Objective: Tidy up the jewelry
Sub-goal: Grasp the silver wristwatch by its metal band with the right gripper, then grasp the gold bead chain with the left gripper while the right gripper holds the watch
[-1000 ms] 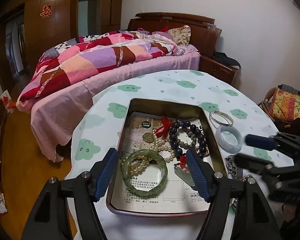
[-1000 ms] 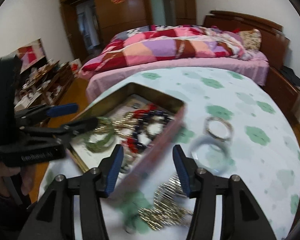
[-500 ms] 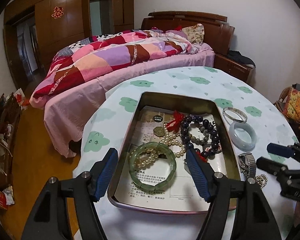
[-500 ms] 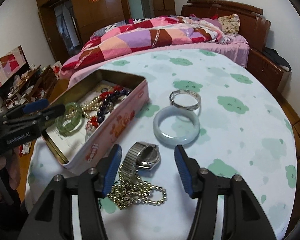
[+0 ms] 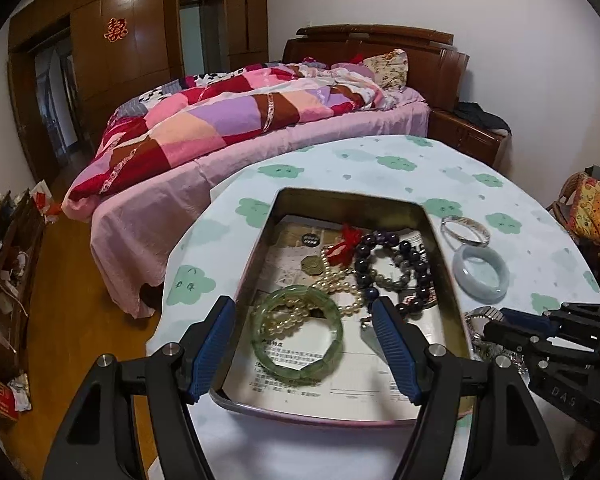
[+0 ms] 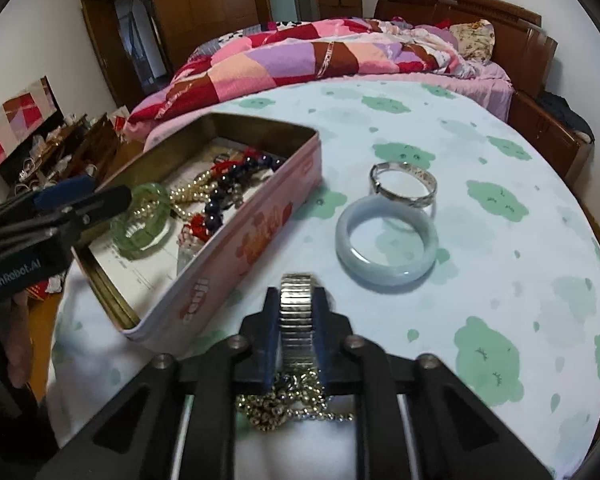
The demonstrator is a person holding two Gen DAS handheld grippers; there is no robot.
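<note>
An open pink tin (image 6: 236, 264) (image 5: 256, 240) on the round table holds a green bangle (image 5: 298, 334) (image 6: 144, 220), pearls (image 5: 336, 280) and dark beads (image 5: 396, 264). My left gripper (image 5: 304, 356) is open, hovering over the tin's near end around the green bangle. My right gripper (image 6: 296, 320) is shut on a silver watch band (image 6: 296, 312), right of the tin; it also shows in the left wrist view (image 5: 512, 326). A gold bead chain (image 6: 284, 404) lies under it. A pale jade bangle (image 6: 386, 240) (image 5: 480, 274) and a silver bangle (image 6: 404, 184) (image 5: 464, 230) lie on the cloth.
The table has a cloud-print cloth (image 6: 480, 128). A bed with a patchwork quilt (image 5: 236, 116) stands beyond it. A cluttered low shelf (image 5: 4, 280) is at the left, a chair with a cushion (image 5: 592, 208) at the right.
My right gripper has dropped onto the watch and closed on its band. The left gripper has stayed open over the tin, drifting slightly.
</note>
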